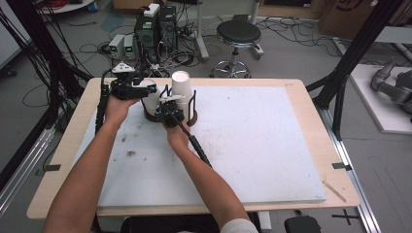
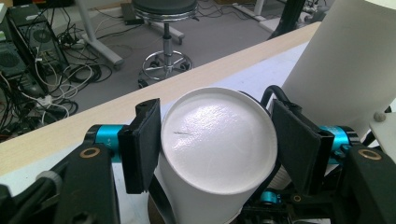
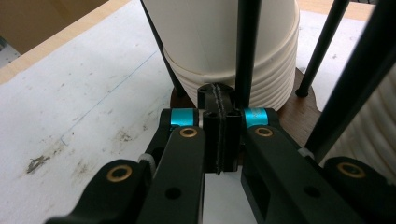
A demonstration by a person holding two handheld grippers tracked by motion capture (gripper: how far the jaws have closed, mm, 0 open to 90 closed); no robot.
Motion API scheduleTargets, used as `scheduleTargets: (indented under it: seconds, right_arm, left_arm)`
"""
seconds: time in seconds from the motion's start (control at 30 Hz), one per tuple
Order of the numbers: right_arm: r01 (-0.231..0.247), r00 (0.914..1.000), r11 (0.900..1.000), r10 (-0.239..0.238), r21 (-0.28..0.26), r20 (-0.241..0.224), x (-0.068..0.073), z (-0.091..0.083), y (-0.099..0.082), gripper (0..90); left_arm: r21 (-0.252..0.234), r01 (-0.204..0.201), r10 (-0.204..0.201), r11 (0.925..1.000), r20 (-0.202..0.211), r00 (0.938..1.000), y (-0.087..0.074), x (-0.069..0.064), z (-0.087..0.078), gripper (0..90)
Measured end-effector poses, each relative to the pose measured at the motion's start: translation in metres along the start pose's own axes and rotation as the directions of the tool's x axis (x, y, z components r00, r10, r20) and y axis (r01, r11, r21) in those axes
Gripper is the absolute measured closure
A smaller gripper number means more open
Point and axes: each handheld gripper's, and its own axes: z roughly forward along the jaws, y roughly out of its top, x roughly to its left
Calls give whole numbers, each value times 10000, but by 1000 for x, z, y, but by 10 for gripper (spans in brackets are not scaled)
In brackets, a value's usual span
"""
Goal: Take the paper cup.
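Nearest the person, the right gripper [image 1: 169,112] rests low at the front of the cup rack [image 1: 190,119], its two pads pressed flat together with nothing between them, just before the ribbed rims of a nested stack of white paper cups [image 3: 233,70]. The rack is a dark wooden base with thin black upright rods [image 3: 247,46], and two stacks stand in it, upside down, one on each side; the right gripper view shows the edge of the second stack [image 3: 373,135] at its right. The stack on the right [image 1: 180,90] rises taller in the high view. To the left, the left gripper [image 1: 130,90] is clamped on the top cup [image 2: 217,140] of the shorter stack, one pad on each side of its wall, its flat bottom facing up. Everything sits on a white board [image 1: 252,141] laid on the wooden table [image 1: 311,97]. Beyond the table stands one black round stool [image 1: 238,34] on the floor.
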Motion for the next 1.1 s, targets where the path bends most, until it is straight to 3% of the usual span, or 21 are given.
scheduleTargets:
  seconds: [0.5, 0.63, 0.7, 0.83, 0.9, 1.1]
  right_arm:
    - [-144, 9999, 9998, 144, 97, 52, 0, 1, 2, 900]
    - [-164, 9998, 9996, 162, 222, 75, -1, 3, 1, 900]
    - [-291, 9995, 9986, 287, 435, 89, -1, 7, -2, 900]
    - [-101, 9999, 9999, 101, 42, -5, 3, 4, -1, 900]
    - [117, 9999, 9998, -117, -174, 13, 5, -1, 3, 900]
    - [94, 9999, 9997, -97, -236, -134, 0, -10, 7, 900]
  left_arm:
    - [74, -116, 116, 9999, -12, 9999, 2, -3, -4, 359]
    - [-656, 138, -126, 9978, 183, 9998, 10, -3, -12, 366]
    - [-599, -68, 78, 9982, 174, 9998, 16, -4, -15, 366]
    - [-826, -114, 98, 9965, -197, 9998, 22, -1, -22, 364]
    - [-1142, -18, -6, 9935, -205, 9998, 24, 0, -27, 364]
    - [-1600, 23, -53, 9871, -183, 9998, 31, 2, -42, 365]
